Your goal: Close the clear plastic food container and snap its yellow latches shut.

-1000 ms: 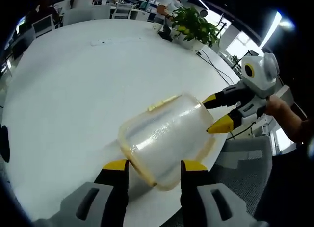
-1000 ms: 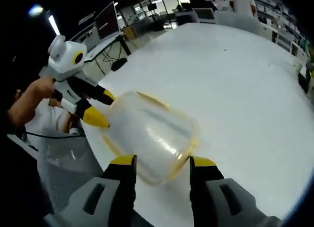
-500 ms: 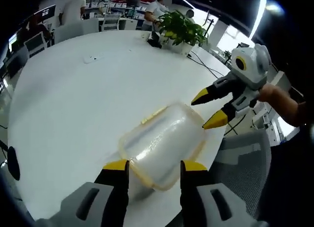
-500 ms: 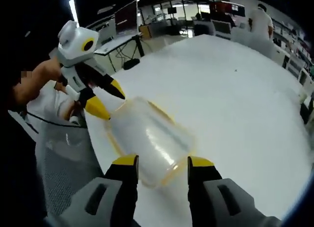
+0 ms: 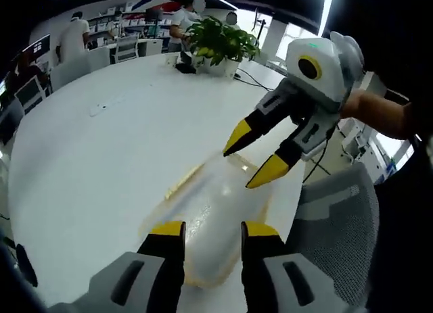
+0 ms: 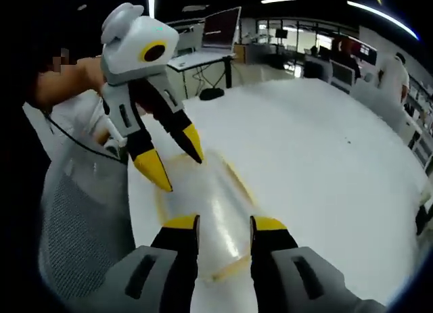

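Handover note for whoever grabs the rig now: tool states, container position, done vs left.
Left tool: jaws apart, either side of the near end of the clear container, not visibly clamped.
Right tool: same at the opposite end, jaws apart.
Container lies on the white table near its edge, beside a mesh chair. Yellow latch shows along one long side.
Done: cannot tell whether the lid is seated or any latch is snapped; the plastic is too blurred.
Left: check the lid, press it down, snap the latches.
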Tool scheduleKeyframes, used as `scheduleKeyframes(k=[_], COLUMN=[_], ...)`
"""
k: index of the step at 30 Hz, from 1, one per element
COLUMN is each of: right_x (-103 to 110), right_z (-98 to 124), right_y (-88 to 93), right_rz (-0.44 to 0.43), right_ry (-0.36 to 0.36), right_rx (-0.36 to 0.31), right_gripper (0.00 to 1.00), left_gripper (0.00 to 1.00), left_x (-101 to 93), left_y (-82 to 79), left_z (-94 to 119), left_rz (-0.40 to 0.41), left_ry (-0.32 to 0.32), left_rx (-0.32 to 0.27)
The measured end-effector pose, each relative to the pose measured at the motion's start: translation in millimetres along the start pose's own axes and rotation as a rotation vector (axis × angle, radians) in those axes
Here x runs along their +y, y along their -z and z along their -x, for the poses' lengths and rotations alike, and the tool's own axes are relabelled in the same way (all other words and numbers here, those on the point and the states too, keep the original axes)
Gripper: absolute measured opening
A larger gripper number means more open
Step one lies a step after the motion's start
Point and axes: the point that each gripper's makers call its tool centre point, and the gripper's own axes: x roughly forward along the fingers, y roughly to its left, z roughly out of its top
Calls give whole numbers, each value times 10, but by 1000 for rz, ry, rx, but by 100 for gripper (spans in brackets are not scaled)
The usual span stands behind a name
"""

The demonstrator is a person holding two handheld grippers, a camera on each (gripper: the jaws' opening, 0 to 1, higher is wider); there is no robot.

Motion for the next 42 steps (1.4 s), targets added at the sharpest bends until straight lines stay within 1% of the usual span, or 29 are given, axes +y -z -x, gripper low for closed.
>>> scheduleKeyframes(k=[1,2,6,9,11,17,23,28,33,37,38,42], right_x=[1,7,-9,-24,-27,-13,-57,-58,-79,-86,-93,-109], right_z=[-12,-29,-92,-153,-187,-259,-305,-361,-391,-409,-418,-440], right_y=[-5,-23,-51,-55,-63,-115,-139,-144,-158,-170,-161,-150], right_rz=[4,26,50,85,110,122,141,141,147,144,133,132], right_ry=[-1,-11,-21,-30,-32,-56,-68,-103,-140,-190,-209,-257], right_rx=[2,-1,6,22,28,27,41,55,72,86,99,130], right_gripper=[25,25,23,22,21,24,26,31,36,37,37,39], left_gripper=[25,25,24,23,22,22,22,23,25,25,25,26], left_x=[-26,-39,-79,-109,-137,-209,-304,-363,-394,-436,-442,-449], left_y=[-9,-15,-24,-32,-44,-25,9,33,76,89,88,96], left_z=[-18,-31,-83,-111,-140,-199,-199,-204,-226,-236,-237,-252], left_rz=[-12,-21,-66,-88,-107,-129,-190,-223,-285,-346,-367,-405], left_ry=[11,17,35,48,61,85,95,97,88,83,77,67], left_rx=[0,0,3,-2,-15,-21,-17,-27,-24,-29,-29,-28])
